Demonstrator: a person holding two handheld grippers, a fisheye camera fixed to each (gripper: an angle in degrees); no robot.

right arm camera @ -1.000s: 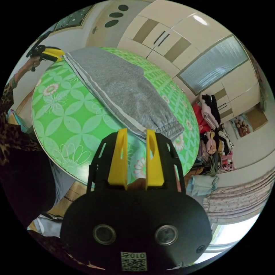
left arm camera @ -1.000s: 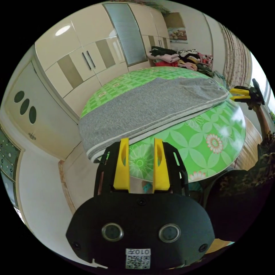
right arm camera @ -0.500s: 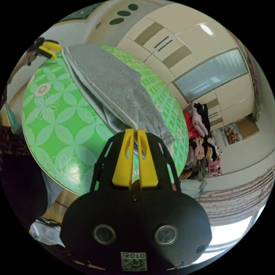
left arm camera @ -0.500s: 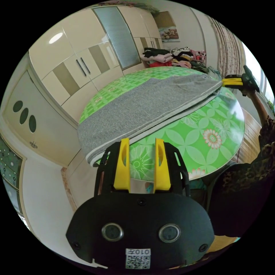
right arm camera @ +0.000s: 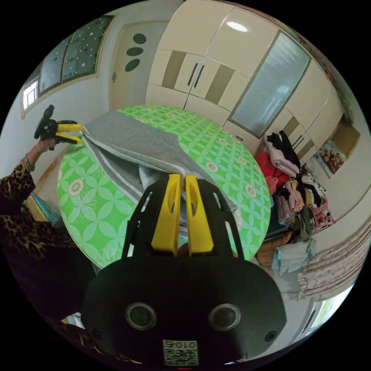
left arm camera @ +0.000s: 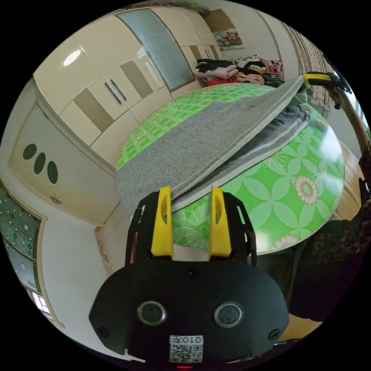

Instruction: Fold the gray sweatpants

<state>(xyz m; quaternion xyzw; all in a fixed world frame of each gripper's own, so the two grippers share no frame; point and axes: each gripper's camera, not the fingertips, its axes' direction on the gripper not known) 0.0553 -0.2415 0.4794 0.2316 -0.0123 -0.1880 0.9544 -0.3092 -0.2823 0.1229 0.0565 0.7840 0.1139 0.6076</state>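
The gray sweatpants (left arm camera: 216, 135) lie lengthwise on a round green flowered table (left arm camera: 293, 208), one leg on top of the other. My right gripper (right arm camera: 181, 178) is shut on the white-striped edge of the upper layer at the waist end and holds it raised off the lower layer (right arm camera: 116, 174). From the left gripper view, the right gripper (left arm camera: 307, 78) is at the far end, with the cloth slanting up to it. My left gripper (left arm camera: 190, 193) is open at the cuff end, its jaws either side of the pants' edge. The left gripper (right arm camera: 79, 132) also shows in the right gripper view.
A pile of other clothes (right arm camera: 293, 181) sits beyond the table, near a flowered curtain (right arm camera: 328, 266). Cream wardrobe doors (left arm camera: 116, 85) line the wall behind. The person's patterned sleeve (right arm camera: 23, 216) is by the table's near rim.
My right gripper has shut on the upper layer's edge and lifted it off the lower layer. The left gripper has stayed open at the cuff end.
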